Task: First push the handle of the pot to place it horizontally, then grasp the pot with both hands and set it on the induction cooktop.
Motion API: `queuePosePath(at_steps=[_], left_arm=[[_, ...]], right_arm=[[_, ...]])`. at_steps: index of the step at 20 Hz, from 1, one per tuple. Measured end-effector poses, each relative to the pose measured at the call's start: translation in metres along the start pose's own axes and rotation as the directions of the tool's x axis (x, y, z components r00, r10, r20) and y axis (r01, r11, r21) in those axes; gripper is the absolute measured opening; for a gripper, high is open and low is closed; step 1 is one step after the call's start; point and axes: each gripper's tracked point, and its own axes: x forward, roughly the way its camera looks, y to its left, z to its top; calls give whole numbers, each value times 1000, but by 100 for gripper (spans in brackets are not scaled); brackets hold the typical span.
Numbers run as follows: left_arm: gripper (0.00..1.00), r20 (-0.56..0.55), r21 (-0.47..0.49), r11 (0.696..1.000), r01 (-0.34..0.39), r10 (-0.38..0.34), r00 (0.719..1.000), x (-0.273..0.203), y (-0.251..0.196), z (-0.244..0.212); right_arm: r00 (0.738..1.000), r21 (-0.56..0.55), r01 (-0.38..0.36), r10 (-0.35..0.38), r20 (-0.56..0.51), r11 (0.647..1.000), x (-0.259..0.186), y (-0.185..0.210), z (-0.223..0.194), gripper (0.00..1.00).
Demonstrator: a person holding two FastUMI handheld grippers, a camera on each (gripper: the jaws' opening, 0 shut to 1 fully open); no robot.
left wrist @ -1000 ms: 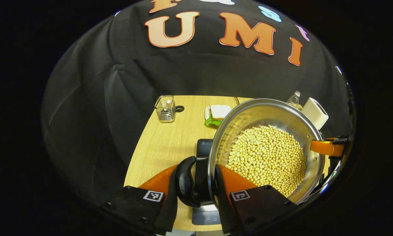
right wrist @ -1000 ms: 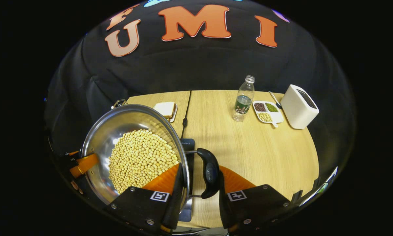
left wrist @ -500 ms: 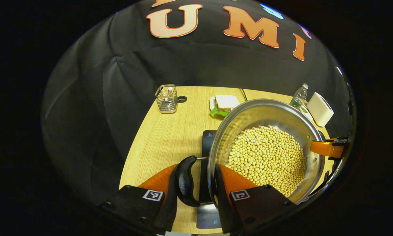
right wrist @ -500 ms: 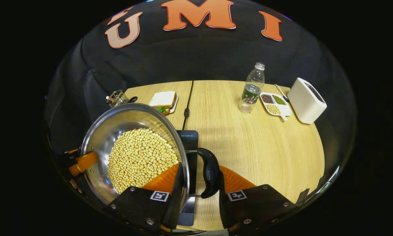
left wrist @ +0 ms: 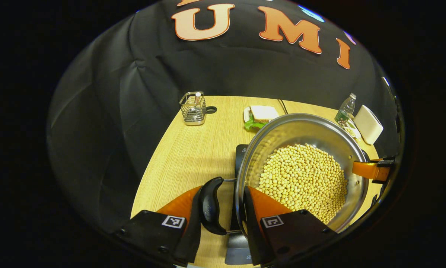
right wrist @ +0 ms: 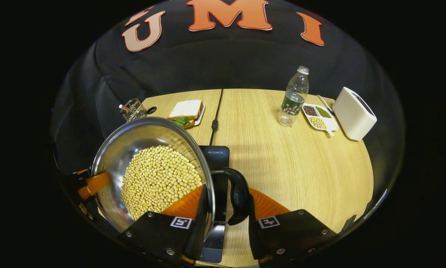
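A steel pot full of pale beans hangs between both grippers, over the black induction cooktop, whose far end shows beyond the rim. My left gripper is shut on the pot's black left handle, with one finger outside the handle and the other inside the pot wall. My right gripper holds the black right handle the same way. Each gripper also appears across the pot in the other view, the right gripper and the left gripper.
On the wooden table a sandwich on a plate, a wire holder, a water bottle, a divided dish of beans and a white box stand along the back. A black cable runs to the cooktop.
Both grippers have carried the pot forward over the table. More of the cooktop now shows beyond the pot's rim. The grip on both handles is unchanged.
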Motion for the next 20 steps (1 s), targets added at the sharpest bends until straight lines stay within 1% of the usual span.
queuePosePath(at_steps=[6, 7, 8, 11, 12, 13, 14, 15, 16, 20], left_arm=[[61, -13, 3, 1000, -6, 6, 1000, 8, -9, 1], [61, -19, 1, 1000, -7, 7, 1000, 8, -7, 2], [61, -16, -1, 1000, -5, 5, 1000, 6, -6, 3], [60, -17, -6, 1000, 0, 0, 1000, 7, -5, 2], [61, -23, -5, 1000, 4, -4, 1000, 10, -5, -1], [63, -34, -5, 1000, 3, -3, 999, 13, -4, -5], [67, -19, -11, 1000, 1, -1, 1000, 11, -4, -4], [68, -9, -8, 1000, -7, 6, 1000, 11, -3, -5], [70, -8, -6, 1000, -19, 19, 1000, 10, -2, -8], [76, 20, 21, 998, -53, 53, 998, 2, -1, -3]], right_arm=[[1000, 8, -2, 2, -24, 1000, 15, -2, -12, 50], [1000, 10, -6, 6, -26, 1000, 18, -1, -14, 46], [1000, 14, -9, 9, -26, 1000, 20, 0, -13, 50], [1000, 6, -10, 10, -20, 1000, 24, 0, -13, 52], [1000, -3, -12, 12, -13, 1000, 24, 0, -12, 50], [1000, -12, -17, 17, -4, 1000, 24, 1, -10, 51], [1000, -16, -13, 13, -3, 1000, 27, 0, -11, 58], [1000, -15, -9, 9, 3, 1000, 27, 1, -11, 54], [1000, -22, -8, 8, 0, 1000, 29, 0, -12, 60], [1000, -10, -28, 28, -4, 1000, 23, 2, -12, 63]])
